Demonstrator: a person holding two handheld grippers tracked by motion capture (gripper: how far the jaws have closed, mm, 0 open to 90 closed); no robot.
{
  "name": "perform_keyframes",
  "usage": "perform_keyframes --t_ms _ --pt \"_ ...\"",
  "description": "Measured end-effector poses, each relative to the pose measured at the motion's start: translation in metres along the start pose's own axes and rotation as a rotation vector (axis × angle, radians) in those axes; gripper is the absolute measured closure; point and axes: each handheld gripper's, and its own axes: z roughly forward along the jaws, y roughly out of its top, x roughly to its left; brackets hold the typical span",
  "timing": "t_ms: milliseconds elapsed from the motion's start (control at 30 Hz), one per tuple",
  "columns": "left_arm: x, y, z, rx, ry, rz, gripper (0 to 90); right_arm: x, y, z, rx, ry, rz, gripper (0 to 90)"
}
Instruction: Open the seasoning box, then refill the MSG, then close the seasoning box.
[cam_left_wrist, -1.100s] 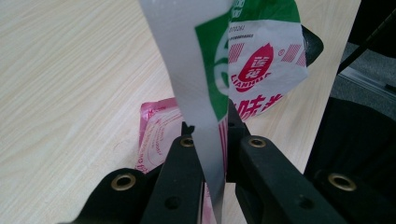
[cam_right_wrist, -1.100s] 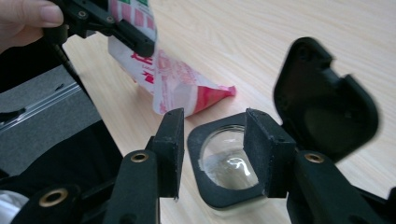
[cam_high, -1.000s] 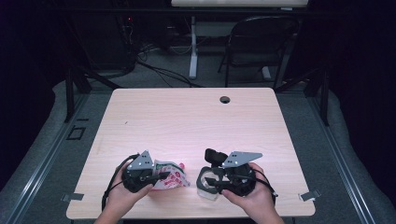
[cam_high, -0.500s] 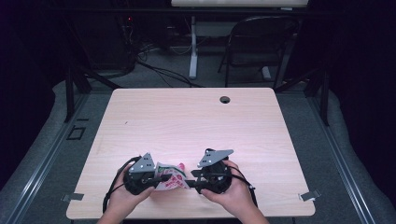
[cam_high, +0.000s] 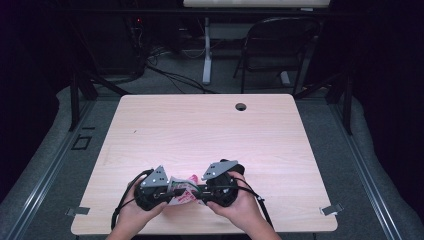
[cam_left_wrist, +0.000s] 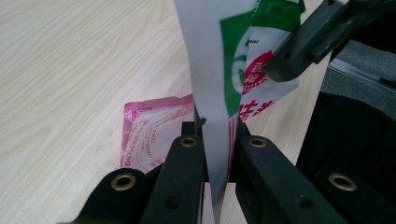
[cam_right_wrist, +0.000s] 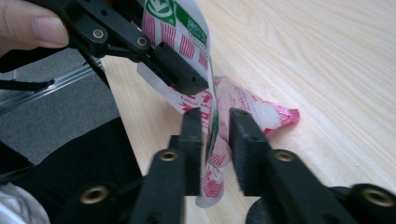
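We see the left gripper (cam_left_wrist: 215, 140) clamped on the white-green packet (cam_left_wrist: 210, 84) — right gripper (cam_right_wrist: 215, 126) jaws slightly apart around its edge, pink packet (cam_right_wrist: 261, 112) on the table (cam_high: 210, 130).

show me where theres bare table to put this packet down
Almost all of the table is bare: the whole stretch from the cable hole at the far edge down to the grippers, plus both side margins. It is crowded at the near edge, where the left gripper and right gripper meet on the packet.
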Motion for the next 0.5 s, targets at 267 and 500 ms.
perform_keyframes --t_ms 267,500 --pt "-0.0007 -0.0008 0.0003 0.002 0.001 0.002 90.0 -0.0006 0.0003 0.0044 0.016 0.011 -0.001 87.3" --pt "-0.0014 -0.0003 0.0014 0.005 0.003 0.004 90.0 -0.0014 0.0015 0.0067 0.034 0.02 0.004 82.4"
